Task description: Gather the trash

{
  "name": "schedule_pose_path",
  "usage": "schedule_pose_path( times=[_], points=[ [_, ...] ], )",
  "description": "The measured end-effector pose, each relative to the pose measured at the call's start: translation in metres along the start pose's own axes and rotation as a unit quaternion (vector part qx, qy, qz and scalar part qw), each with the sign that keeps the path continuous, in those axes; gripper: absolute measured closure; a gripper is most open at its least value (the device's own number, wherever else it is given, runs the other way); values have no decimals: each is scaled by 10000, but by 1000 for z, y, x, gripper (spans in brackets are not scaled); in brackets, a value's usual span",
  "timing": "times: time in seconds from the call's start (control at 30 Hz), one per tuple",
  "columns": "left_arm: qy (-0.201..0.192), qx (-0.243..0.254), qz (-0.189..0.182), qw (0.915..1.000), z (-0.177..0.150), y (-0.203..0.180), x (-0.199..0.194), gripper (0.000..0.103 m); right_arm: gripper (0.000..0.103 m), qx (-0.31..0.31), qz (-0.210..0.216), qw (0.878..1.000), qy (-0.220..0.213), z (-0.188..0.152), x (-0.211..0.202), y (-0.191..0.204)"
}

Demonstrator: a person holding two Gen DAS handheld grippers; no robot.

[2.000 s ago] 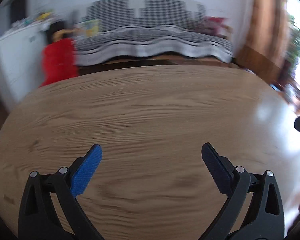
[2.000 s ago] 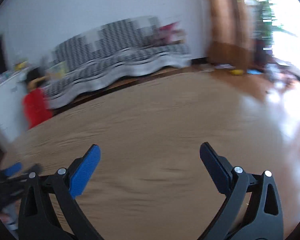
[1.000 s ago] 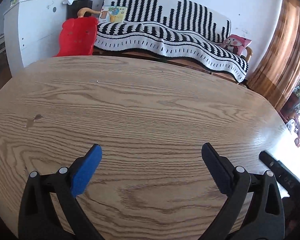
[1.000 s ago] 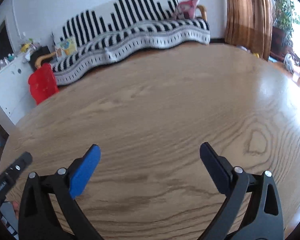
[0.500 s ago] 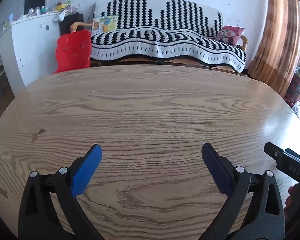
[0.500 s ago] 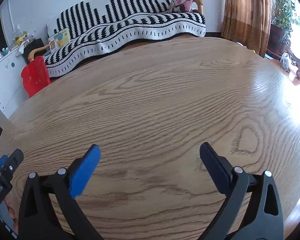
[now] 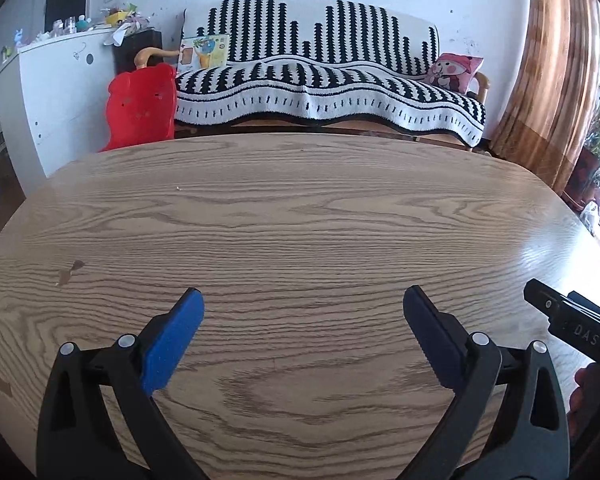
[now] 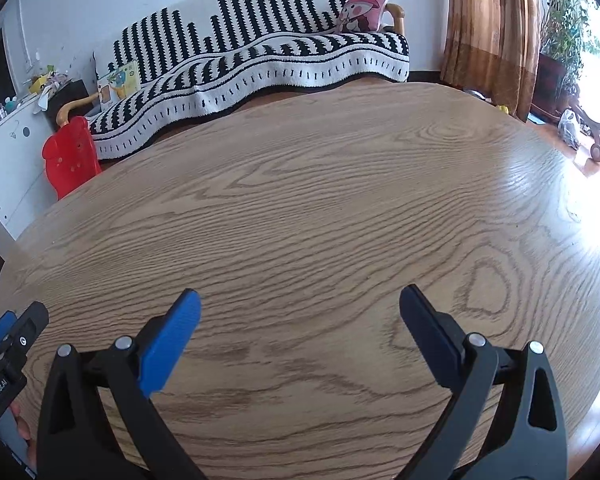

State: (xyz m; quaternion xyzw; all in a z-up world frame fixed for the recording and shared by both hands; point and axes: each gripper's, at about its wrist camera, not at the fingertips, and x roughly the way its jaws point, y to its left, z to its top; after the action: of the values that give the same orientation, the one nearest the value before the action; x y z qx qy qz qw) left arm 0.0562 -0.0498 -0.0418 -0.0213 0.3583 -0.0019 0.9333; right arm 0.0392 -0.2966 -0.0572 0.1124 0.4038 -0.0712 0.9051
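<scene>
- My left gripper [image 7: 302,316] hovers over the wooden table [image 7: 300,216], jaws spread wide, gripping nothing.
- My right gripper [image 8: 300,314] is likewise wide apart and empty-handed.
- I see no trash in either view.
- A striped sofa [image 7: 324,80] stands behind.

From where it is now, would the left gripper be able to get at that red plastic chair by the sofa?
Probably not. The left gripper hangs open over the near side of the wooden table, while the red chair stands on the floor beyond its far edge; the whole tabletop lies between them.
</scene>
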Motion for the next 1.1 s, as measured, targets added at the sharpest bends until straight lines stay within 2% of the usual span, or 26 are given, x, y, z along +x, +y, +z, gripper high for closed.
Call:
schedule_pose_path(
  times=[0.13,0.3,0.47,0.53,0.63,0.77,0.83,0.9,1.1],
  points=[
    [-19,81,116,9999,-1,-3,-1,6,7,-40,-45,10000,1,0,0,-1],
    [-18,240,-182,9995,-1,-9,-4,6,7,17,-108,9999,-5,1,0,-3],
    [-34,352,-187,9992,-2,-14,-6,6,7,-8,-167,9999,-18,1,0,-3],
    [-12,363,-40,9993,-2,-15,-5,6,7,-9,-177,9998,-14,1,1,-2],
    [14,213,133,9997,-1,-14,-6,6,7,-24,-190,9998,-21,1,1,-1],
    [119,-213,-101,9997,0,-2,-5,6,7,-91,-191,9998,0,2,3,2],
    [11,-357,219,9991,-4,4,-9,6,7,-89,-190,9998,-16,2,3,2],
    [-157,-299,308,9990,-5,5,-12,6,7,-47,-144,9999,-18,1,3,1],
    [63,26,574,9983,-5,-3,0,6,7,-116,-252,9996,78,2,7,1]
  ],
)
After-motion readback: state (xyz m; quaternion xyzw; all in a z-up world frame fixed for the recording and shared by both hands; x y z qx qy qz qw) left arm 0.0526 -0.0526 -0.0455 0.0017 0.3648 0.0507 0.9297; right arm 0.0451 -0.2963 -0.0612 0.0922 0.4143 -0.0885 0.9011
